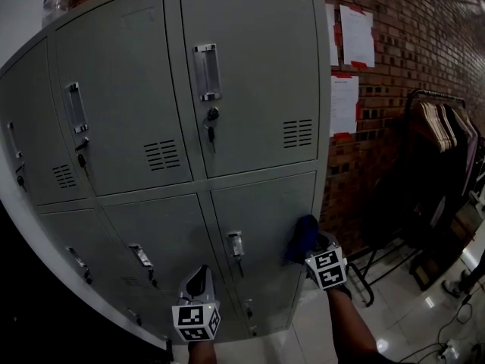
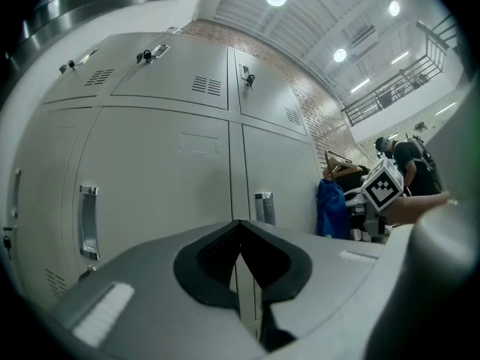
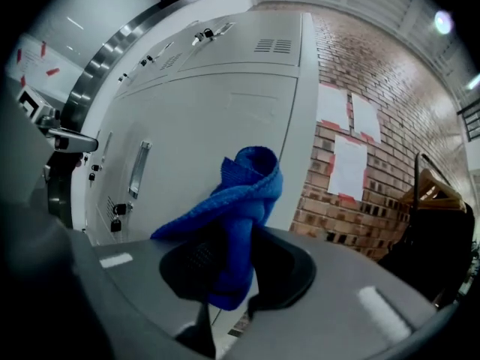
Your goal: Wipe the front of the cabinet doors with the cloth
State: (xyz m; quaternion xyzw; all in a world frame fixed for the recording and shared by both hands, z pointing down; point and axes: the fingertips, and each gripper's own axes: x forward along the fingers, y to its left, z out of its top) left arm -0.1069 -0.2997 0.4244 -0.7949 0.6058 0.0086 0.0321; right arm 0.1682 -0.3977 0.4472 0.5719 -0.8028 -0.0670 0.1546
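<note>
A grey metal locker cabinet [image 1: 242, 82] with several doors fills the head view. My right gripper [image 1: 312, 250] is shut on a bunched blue cloth [image 1: 302, 238], held against the lower right door [image 1: 265, 203] near its right edge. In the right gripper view the blue cloth [image 3: 238, 201] sticks up from between the jaws in front of that door [image 3: 202, 126]. My left gripper [image 1: 198, 285] hangs low before the bottom doors, jaws closed with nothing in them. The left gripper view faces the doors [image 2: 157, 163] and shows the blue cloth [image 2: 331, 208] off to the right.
A brick wall [image 1: 402, 44] with paper notices [image 1: 356, 35] runs to the cabinet's right. A clothes rack with hangers and dark garments [image 1: 439, 142] stands beside it. Door handles [image 1: 206, 70] and keyed locks [image 1: 211, 115] stick out from the doors. The tiled floor [image 1: 394, 324] lies below right.
</note>
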